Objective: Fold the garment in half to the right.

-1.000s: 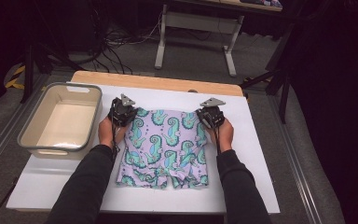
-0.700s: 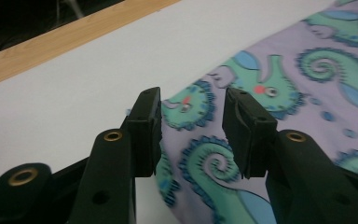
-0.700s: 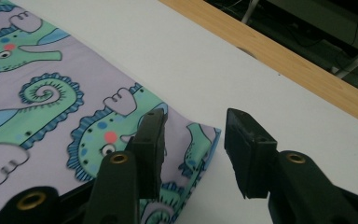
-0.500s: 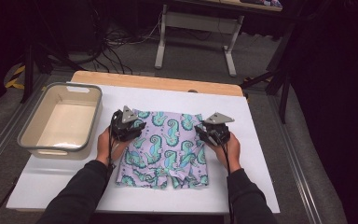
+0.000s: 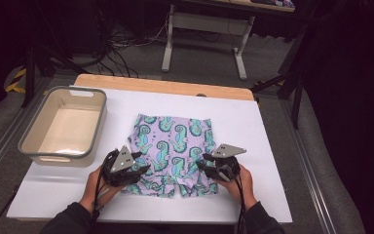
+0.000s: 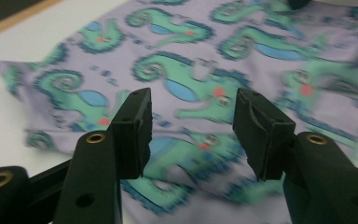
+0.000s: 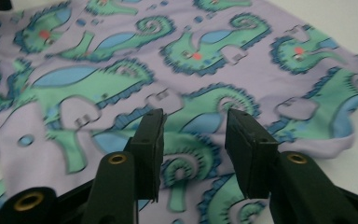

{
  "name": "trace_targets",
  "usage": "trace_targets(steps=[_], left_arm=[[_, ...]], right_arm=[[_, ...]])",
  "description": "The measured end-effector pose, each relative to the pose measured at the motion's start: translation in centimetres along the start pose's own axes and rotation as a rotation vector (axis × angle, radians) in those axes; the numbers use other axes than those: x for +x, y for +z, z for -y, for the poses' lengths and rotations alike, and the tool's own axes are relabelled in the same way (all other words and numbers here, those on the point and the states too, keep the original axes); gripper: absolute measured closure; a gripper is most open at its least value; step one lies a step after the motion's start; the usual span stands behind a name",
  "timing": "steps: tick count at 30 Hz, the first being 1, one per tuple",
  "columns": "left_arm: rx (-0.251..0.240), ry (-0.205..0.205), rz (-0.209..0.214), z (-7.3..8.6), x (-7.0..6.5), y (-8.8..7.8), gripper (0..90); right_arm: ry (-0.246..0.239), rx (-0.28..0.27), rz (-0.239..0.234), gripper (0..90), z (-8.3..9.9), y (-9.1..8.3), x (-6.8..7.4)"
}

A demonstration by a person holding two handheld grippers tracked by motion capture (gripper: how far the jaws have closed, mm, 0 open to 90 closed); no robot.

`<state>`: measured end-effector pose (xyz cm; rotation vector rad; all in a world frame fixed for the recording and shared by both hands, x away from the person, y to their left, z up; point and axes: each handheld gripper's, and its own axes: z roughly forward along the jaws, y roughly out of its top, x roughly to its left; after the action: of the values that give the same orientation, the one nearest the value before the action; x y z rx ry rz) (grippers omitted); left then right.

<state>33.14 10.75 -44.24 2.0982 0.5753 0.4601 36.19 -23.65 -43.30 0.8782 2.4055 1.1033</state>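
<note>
since the earlier frames both hands have drawn back from the far edge of the shorts (image 5: pixel 174 151) to the near edge, and the jaws have just been opening. the left gripper (image 5: pixel 135 171) and right gripper (image 5: pixel 205 167) stand spread with nothing pinched, the shorts flat mid-frame on the white table (image 5: pixel 268 146). the near hem is partly covered; the cloth looks blurred up close.

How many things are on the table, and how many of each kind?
Seahorse-print shorts: 1
Grey-rimmed plastic tub: 1
Hand-held tools: 2, the left tool and the right tool, both open above the shorts
Total: 4
</note>
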Motion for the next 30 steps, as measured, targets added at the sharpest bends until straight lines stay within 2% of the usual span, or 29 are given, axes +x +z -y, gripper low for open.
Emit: trace_targets(steps=[2, 6, 7, 9, 11, 12, 14, 15, 19, 22, 28, 30], left_arm=[[0.007, 0.028, 0.012, 0.3, -1.0, -0.4, 47.9], [0.048, 0.034, 0.065, 0.9, -1.7, -0.2, 48.1], [0.066, 0.03, 0.081, 1.0, -1.8, 0.1, 48.1], [0.099, 0.042, 0.084, 1.2, -1.9, 0.6, 50.1], [0.108, 0.042, 0.091, 1.3, -1.8, 0.8, 52.1], [0.127, 0.041, 0.098, 1.4, -1.7, 1.0, 52.1], [0.15, 0.032, 0.113, 1.7, -1.6, 1.3, 58.6], [0.146, 0.031, 0.122, 1.7, -1.5, 1.2, 67.2], [0.151, 0.043, 0.11, 1.7, -1.5, 1.0, 79.1], [0.134, 0.042, 0.108, 1.6, -1.5, 0.6, 81.2], [0.108, 0.042, 0.109, 1.3, -1.5, -0.2, 79.6], [0.113, 0.047, 0.117, 1.4, -1.8, -0.3, 80.0]], right_arm=[[0.007, 0.01, -0.037, 56.0, 0.3, 0.0, 0.8], [-0.009, 0.042, -0.061, 55.0, 0.6, 0.3, 1.9], [-0.007, 0.051, -0.058, 56.9, 0.7, 0.5, 1.9], [0.006, 0.068, -0.066, 60.6, 1.0, 0.8, 1.9], [0.001, 0.079, -0.06, 62.6, 1.0, 1.0, 1.9], [-0.001, 0.082, -0.061, 65.1, 1.1, 1.2, 1.9], [-0.004, 0.082, -0.05, 74.3, 1.3, 1.2, 1.9], [-0.002, 0.082, -0.055, 82.5, 1.3, 1.1, 1.9], [-0.026, 0.08, -0.048, 89.8, 1.3, 0.8, 2.0], [-0.045, 0.065, -0.043, 90.0, 1.1, 0.1, 2.2], [-0.034, 0.026, -0.045, 90.0, 1.3, -1.4, 2.2], [-0.032, 0.018, -0.051, 90.0, 1.5, -1.8, 2.3]])
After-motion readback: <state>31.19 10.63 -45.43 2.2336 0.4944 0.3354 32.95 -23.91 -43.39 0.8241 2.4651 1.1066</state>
